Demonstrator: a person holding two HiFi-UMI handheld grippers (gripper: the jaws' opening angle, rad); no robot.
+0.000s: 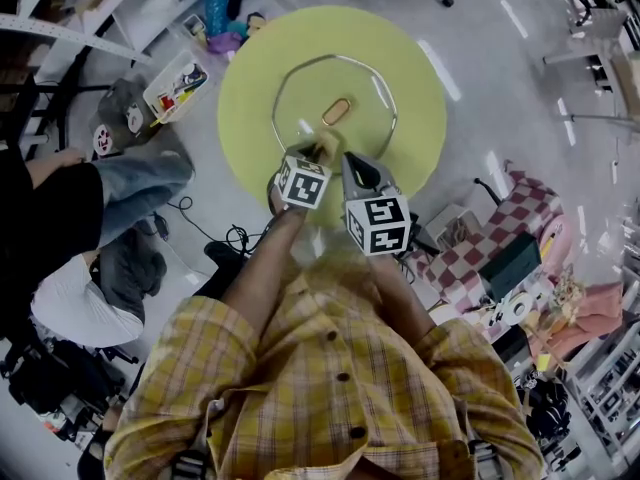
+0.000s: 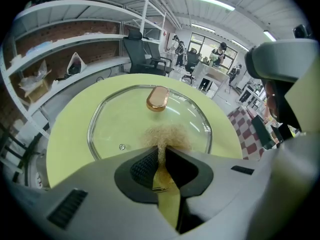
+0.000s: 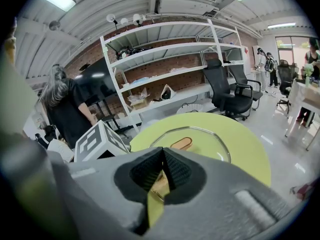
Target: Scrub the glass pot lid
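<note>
Clamping tan scrubber [image 2: 171, 134], left hand-held gripper [image 2: 161, 153]; scrubber touches glass pot lid [image 2: 120, 126].

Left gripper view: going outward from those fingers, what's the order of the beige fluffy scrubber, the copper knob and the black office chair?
1. The beige fibrous scrubber: pinched in the left gripper's fingers, on the glass pot lid.
2. The copper oval knob: at the lid's middle, just beyond.
3. The black office chair: past the yellow-green round table, upper left.
</note>
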